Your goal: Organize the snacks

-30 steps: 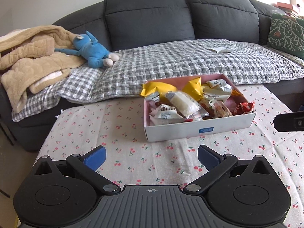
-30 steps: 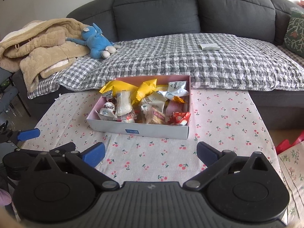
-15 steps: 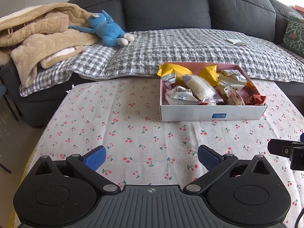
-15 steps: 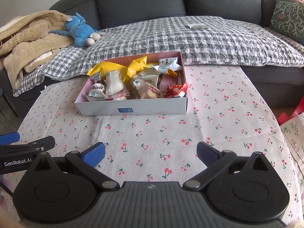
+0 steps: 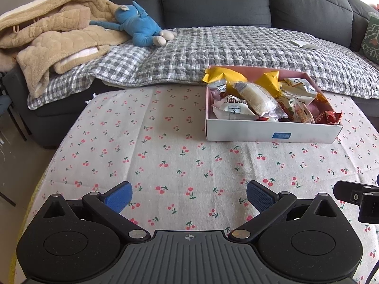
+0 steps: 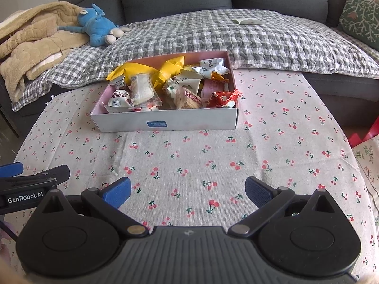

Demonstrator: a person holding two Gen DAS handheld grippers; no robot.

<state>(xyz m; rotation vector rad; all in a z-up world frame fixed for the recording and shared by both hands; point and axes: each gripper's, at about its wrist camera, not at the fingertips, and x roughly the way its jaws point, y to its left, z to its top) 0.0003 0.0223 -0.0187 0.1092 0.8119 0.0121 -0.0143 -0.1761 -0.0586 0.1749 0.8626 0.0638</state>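
A shallow white cardboard box with a pink inside (image 6: 165, 120) sits on the desk under a cherry-print cloth (image 6: 189, 161), heaped with wrapped snacks — yellow packets (image 6: 142, 69), a clear-wrapped pale bun (image 6: 141, 89), a red sachet (image 6: 222, 98). The left tongs (image 5: 189, 195) and right tongs (image 6: 187, 190) both hang spread wide and empty above bare cloth, well short of the box. Behind it, a grey sofa (image 5: 213, 4) carries a checked quilt (image 5: 236, 47) and a blue plush toy (image 5: 139, 27).
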